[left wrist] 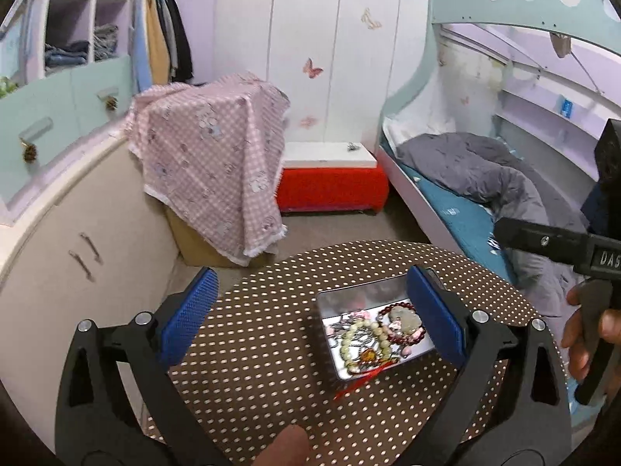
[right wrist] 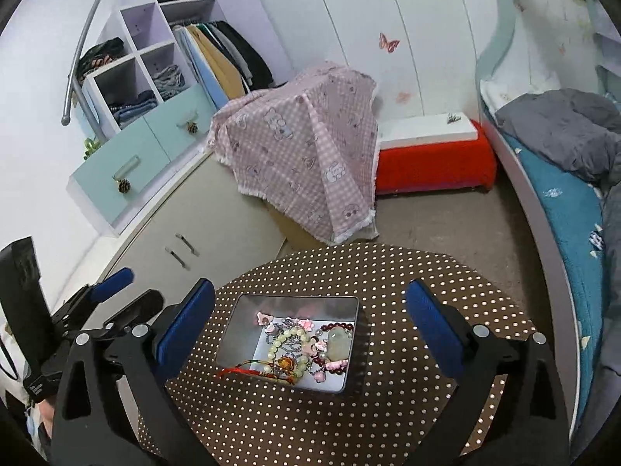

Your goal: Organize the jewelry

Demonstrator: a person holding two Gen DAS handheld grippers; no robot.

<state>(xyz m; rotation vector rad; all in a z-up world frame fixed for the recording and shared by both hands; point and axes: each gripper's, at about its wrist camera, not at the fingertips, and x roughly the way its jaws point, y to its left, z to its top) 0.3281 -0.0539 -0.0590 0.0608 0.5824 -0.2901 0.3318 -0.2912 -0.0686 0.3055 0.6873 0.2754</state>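
Observation:
A silver metal tin (left wrist: 337, 299) (right wrist: 248, 310) sits on a round brown polka-dot table (left wrist: 271, 330) (right wrist: 407, 272). It holds tangled jewelry (left wrist: 372, 338) (right wrist: 302, 345): a pale green bead bracelet, a dark red bead bracelet with a jade stone, pink flower pieces, chains. A red cord (left wrist: 357, 382) hangs over the tin's near rim. My left gripper (left wrist: 310, 318) is open and empty, its right pad beside the tin's right end. My right gripper (right wrist: 310, 326) is open and empty above the tin. The right gripper's body (left wrist: 562, 248) shows in the left wrist view, the left gripper's (right wrist: 112, 287) in the right wrist view.
A box under a pink checked cloth (left wrist: 209, 159) (right wrist: 306, 147) stands behind the table. A red bench (left wrist: 333, 186) (right wrist: 434, 167) is by the wall. A bed with a grey quilt (left wrist: 485, 178) (right wrist: 562, 132) is on the right, cream cabinets (left wrist: 77, 252) (right wrist: 202, 225) on the left.

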